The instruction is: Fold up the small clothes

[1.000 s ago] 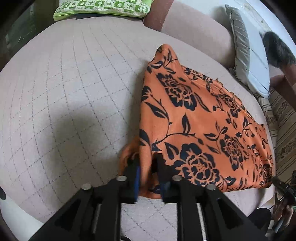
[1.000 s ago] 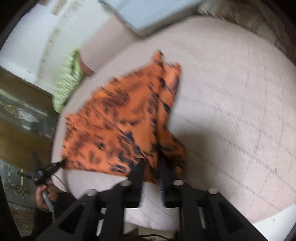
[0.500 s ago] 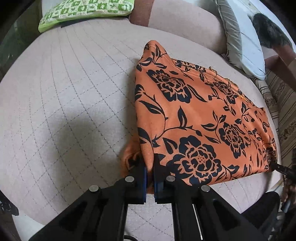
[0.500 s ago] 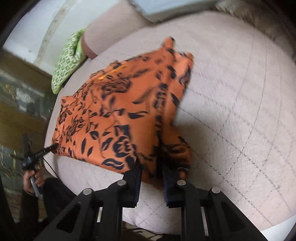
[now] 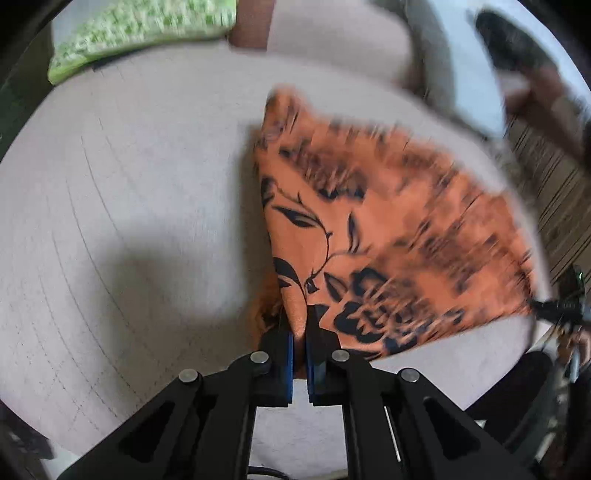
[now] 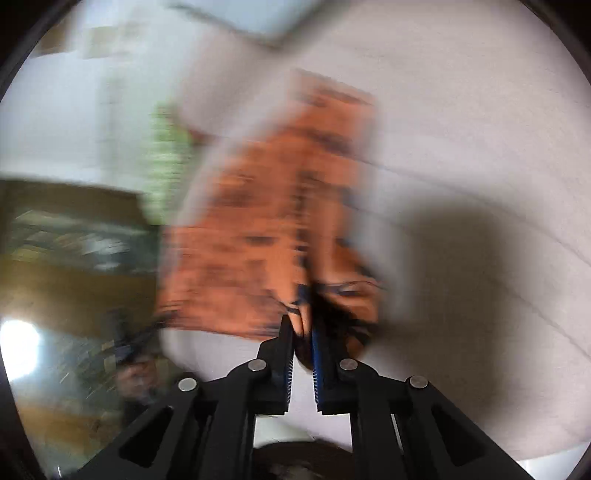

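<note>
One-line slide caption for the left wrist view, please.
Left gripper shut on the near edge of the orange floral garment lying on the quilted bed.

We're in somebody's home here, looks like a bedroom or lounge. There's a soft quilted mattress (image 5: 129,206) with a green patterned cushion (image 5: 140,33), a pale pillow (image 5: 469,74) and a striped blanket (image 5: 550,192) around its edges.

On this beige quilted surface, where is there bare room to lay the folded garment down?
Bare: the wide stretch of the beige quilted surface left of the orange floral garment, running up to the green patterned cushion. Crowded: the right side, where the garment spreads toward the pale grey pillow, and the near edge, where both grippers pinch its corners.
</note>
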A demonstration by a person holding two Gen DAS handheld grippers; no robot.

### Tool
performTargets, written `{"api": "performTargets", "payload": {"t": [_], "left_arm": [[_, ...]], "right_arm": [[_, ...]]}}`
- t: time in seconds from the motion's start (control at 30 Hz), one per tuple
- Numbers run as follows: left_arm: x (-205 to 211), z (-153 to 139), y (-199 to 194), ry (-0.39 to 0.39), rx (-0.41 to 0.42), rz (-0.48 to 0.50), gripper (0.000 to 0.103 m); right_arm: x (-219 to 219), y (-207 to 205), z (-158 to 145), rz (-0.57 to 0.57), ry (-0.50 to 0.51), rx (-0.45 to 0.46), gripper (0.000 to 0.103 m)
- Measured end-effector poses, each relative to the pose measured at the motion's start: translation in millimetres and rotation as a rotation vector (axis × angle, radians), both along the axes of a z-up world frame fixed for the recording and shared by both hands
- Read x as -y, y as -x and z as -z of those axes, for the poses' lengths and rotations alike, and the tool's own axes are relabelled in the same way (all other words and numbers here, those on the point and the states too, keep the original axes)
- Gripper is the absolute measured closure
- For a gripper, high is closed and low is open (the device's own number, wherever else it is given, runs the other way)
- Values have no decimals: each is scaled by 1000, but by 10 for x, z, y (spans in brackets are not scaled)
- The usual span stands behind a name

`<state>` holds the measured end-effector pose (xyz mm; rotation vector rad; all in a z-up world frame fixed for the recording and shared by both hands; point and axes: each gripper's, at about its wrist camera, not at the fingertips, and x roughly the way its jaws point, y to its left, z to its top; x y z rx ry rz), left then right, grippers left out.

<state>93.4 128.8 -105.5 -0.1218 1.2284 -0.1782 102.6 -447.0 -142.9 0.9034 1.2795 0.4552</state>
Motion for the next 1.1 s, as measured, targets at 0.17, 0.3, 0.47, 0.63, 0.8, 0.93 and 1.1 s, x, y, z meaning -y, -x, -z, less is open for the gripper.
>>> {"api": "performTargets", "payload": {"t": [0.17,0.3,0.47,0.63,0.8,0.93,1.1], "left_arm": [[-86,16,-38,65,14,-14,97],[-90,-98,7,23,36,1,93],[-21,-308,93,-74,135,-26,93],[-27,-586,161,-161,279,-136,90],[187,-706,209,-111,364,-105,78],[466,-521,82,-95,349,-66,78],[751,-12,-160,-116,173,13,75]], "right_arm": [[57,94,-218,30,-41,105,89],[72,103,-627,50,135,216,87],[-232,-191,-904,-49,250,301,65],[-294,-658,-714,3,272,235,53],[-509,-829,-766,-40,369,264,96],[-358,-755,-779,37,527,263,97],[-296,-692,-657,64,440,276,89]]}}
